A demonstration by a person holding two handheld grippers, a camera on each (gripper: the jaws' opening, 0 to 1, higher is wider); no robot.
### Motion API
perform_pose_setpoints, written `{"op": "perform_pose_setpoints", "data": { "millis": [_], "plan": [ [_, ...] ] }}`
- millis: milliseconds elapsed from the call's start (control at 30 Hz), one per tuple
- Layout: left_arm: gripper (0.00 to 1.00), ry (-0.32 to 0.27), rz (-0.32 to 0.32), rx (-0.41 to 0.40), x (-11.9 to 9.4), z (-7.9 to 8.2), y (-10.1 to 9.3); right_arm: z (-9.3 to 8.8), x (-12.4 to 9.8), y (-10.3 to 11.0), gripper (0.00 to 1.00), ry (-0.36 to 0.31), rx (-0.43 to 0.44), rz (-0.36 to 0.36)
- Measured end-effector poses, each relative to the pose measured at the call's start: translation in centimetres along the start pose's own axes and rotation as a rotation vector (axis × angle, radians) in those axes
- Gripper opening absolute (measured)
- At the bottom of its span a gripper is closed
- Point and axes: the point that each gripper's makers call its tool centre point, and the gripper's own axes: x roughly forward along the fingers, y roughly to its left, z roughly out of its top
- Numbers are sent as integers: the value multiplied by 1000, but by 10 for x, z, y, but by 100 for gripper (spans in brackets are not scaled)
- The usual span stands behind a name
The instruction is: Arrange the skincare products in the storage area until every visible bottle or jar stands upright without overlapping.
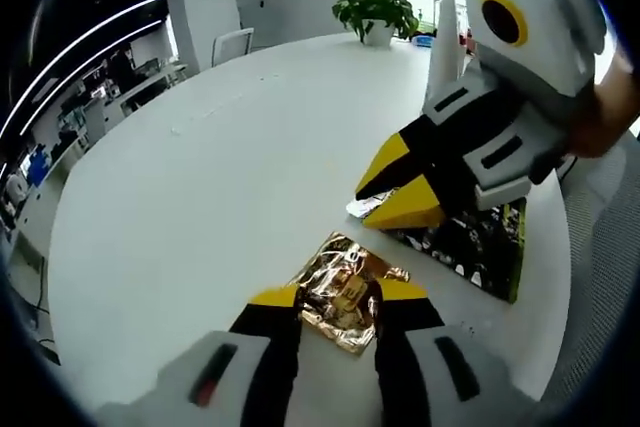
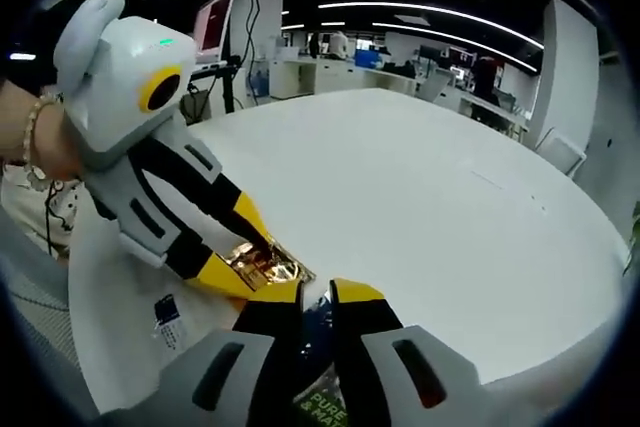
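- Left gripper view: left gripper (image 1: 340, 299) rises from the bottom centre, yellow-tipped jaws standing apart on either side of a gold foil sachet (image 1: 345, 289) that lies flat on the white table (image 1: 200, 187). Whether the tips touch the sachet, cannot tell; nothing is pinched.
- Same view, right of centre: right gripper (image 1: 400, 192) comes in from the upper right, yellow tips close together and pointing down-left, over the left edge of a dark printed packet (image 1: 478, 247) with a yellow-green edge. Pinching or merely pressed together: cannot tell.
- Dark packet lies flat, just right of the gold sachet, near the table's right rim. A small pale slip shows under the right gripper's tips.
- A hand (image 1: 605, 112) holds the right gripper at the right edge of the frame.
- Potted plant (image 1: 376, 9) stands at the table's far edge, top centre.
- Right gripper view: right gripper (image 2: 318, 299) at bottom centre, narrow gap between jaws, with dark packet material (image 2: 318, 342) showing in the gap; grip not confirmable.
- Left gripper (image 2: 240, 262) enters from the upper left, its tips at the gold sachet (image 2: 265, 265), centre-left.
- White label with dark print (image 2: 166, 319) lies at lower left on the table (image 2: 420, 207).
- Wrist with a bead bracelet (image 2: 35, 137) at the left edge.
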Motion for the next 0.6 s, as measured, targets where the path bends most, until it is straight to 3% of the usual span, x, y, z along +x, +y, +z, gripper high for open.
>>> {"op": "perform_pose_setpoints", "data": {
  "millis": [400,533,600],
  "plan": [
    [35,11,12,-31,-6,0,-2,4,-16,3,16,-30,14,12],
    [38,10,23,-40,-11,-1,-2,6,-22,8,27,-72,59,26],
    [39,7,23,-47,-13,-1,-3,4,-23,10,29,-61,47,24]
  ]
}}
